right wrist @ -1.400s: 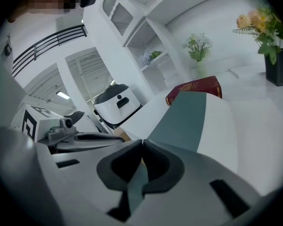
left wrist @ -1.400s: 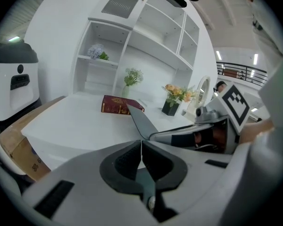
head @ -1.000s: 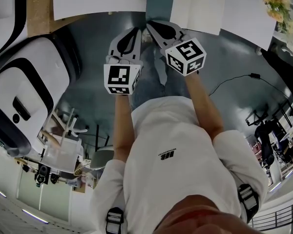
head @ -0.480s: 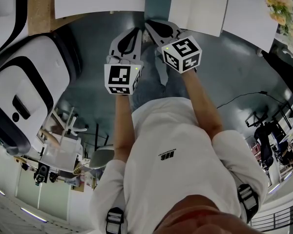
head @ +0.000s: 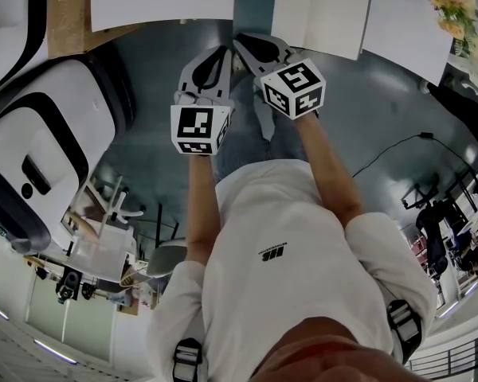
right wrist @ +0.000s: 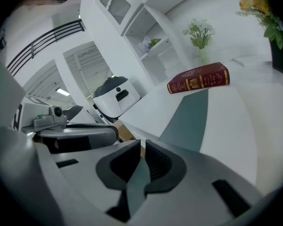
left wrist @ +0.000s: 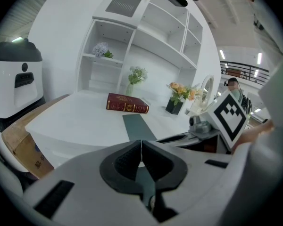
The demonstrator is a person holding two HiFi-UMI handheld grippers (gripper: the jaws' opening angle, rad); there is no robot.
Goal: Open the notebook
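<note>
Your left gripper (left wrist: 140,144) and right gripper (right wrist: 142,144) are both clenched, empty; red book (left wrist: 127,103) lies closed mid-frame, well apart.

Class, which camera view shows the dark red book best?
The right gripper view: the red book lies closed on the white table and looks largest there, its gold-printed spine toward the camera. The left gripper view shows it whole but smaller. The head view does not show it.

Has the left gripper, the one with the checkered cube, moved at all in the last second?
No. In the head view the left gripper keeps the same spot beside the white machine, its jaws together.
</note>
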